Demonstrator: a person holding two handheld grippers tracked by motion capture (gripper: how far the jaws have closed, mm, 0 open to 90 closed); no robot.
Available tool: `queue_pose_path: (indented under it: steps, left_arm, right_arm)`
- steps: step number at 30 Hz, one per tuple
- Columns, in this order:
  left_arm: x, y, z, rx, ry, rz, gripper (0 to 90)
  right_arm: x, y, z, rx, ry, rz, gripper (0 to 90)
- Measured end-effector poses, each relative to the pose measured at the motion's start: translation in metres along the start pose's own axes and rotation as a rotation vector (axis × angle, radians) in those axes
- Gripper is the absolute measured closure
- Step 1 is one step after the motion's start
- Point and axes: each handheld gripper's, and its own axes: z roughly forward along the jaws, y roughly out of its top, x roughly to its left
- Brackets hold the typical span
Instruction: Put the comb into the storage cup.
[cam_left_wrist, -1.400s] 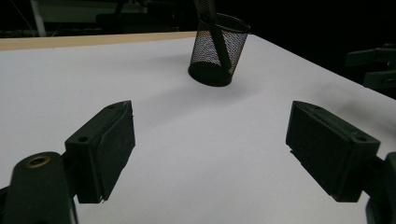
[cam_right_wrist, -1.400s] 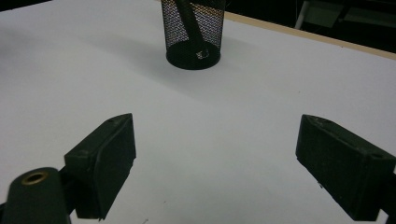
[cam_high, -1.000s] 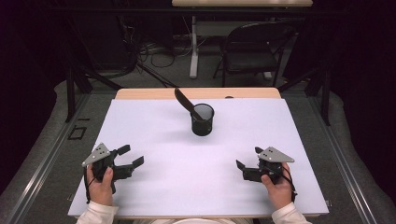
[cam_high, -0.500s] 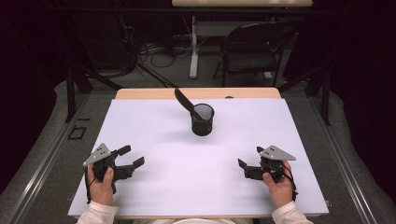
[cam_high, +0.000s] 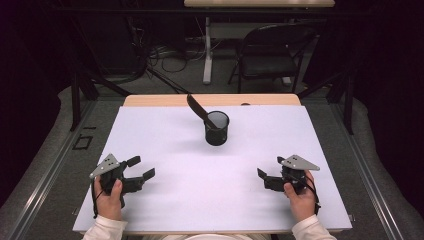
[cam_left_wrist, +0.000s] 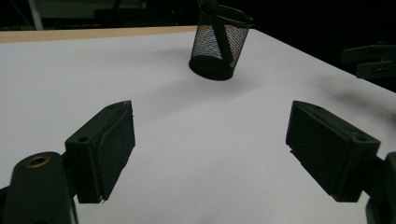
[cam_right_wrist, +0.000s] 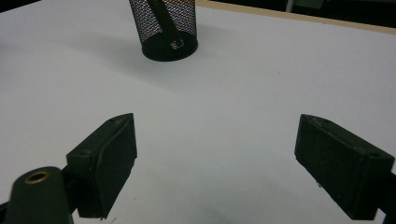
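Left hand-held gripper (cam_high: 140, 168): I hold it low over the near left part of the counter (cam_high: 165, 145), jaws spread wide with nothing between them.
Right hand-held gripper (cam_high: 262, 176): I hold it over the near right part, jaws just as wide and bare, pointing inward toward the left one.
Mesh cup (cam_high: 217, 128): it stands upright on the white sheet near the far middle of the counter, well apart from both grippers, ahead of them and roughly between their lines.
Dark tool (cam_high: 199, 109): it sits in the cup, leaning up and out over the rim toward the far left.
From the left gripper view: the cup (cam_left_wrist: 218, 44) lies ahead and a little right of the gap between my jaws; the other gripper's dark tips show at the right edge.
From the right gripper view: the cup (cam_right_wrist: 166, 25) lies ahead and left of centre.
Hard to make out: the cup's rim is cut off at the top of both gripper views, and I cannot tell what kind of tool it is.
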Motion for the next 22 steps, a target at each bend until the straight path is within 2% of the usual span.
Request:
queue_pose_path:
  steps: [22]
  left_arm:
    - [0.0017, -0.0006, 0.0017, 0.001, 0.007, -0.008, 16.2]
  right_arm:
    - [-0.0021, -0.0023, 0.003, 0.012, 0.008, 0.012, 13.1]
